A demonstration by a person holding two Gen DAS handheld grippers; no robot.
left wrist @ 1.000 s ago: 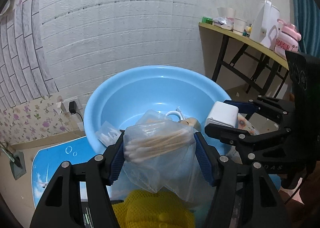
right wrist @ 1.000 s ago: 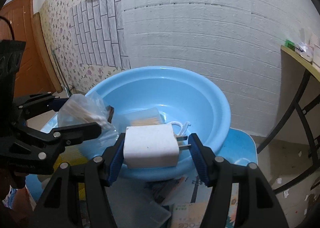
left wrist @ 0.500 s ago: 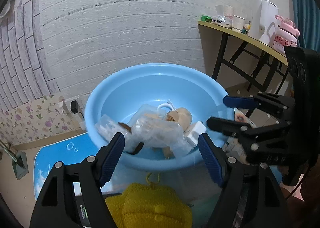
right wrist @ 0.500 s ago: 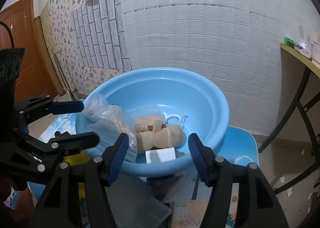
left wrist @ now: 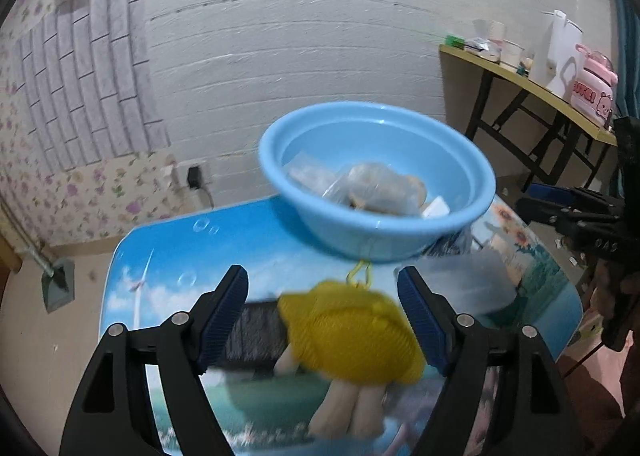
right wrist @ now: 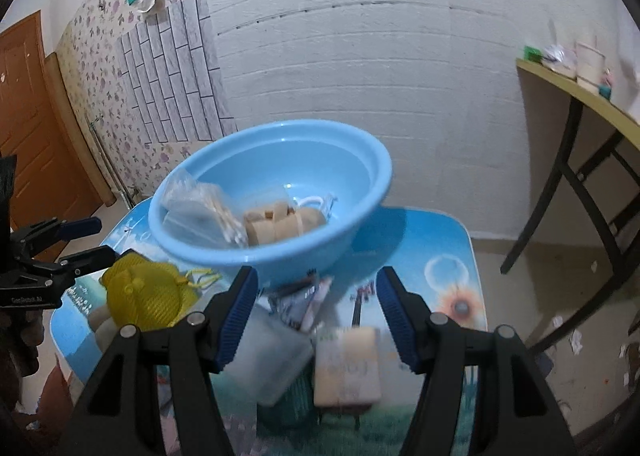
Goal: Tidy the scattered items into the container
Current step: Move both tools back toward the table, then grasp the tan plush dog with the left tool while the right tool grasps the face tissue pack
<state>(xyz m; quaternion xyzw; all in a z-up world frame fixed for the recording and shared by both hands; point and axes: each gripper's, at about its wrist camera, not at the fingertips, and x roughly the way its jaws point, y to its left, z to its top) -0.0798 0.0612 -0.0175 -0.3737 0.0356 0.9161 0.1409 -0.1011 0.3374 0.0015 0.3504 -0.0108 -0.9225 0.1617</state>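
Left wrist view
- basin [left wrist: 460,224]: light blue, round, on the picture-printed surface [left wrist: 160,256]; holds a clear bag, a beige doll, a white charger.
- left tool [left wrist: 323,310]: jaws opening, nothing gripped; yellow mesh pouch [left wrist: 352,336] lies below between them.
- right tool [left wrist: 560,212]: seen at right edge, empty.

Right wrist view
- basin [right wrist: 360,192]: cotton-swab bag [right wrist: 204,212] inside.
- right tool [right wrist: 316,316]: half-wide, empty.
- only here: clear box [right wrist: 272,356], beige packet [right wrist: 348,368].

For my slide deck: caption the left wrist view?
Opening left gripper above yellow mesh pouch; blue basin already holds bagged items.
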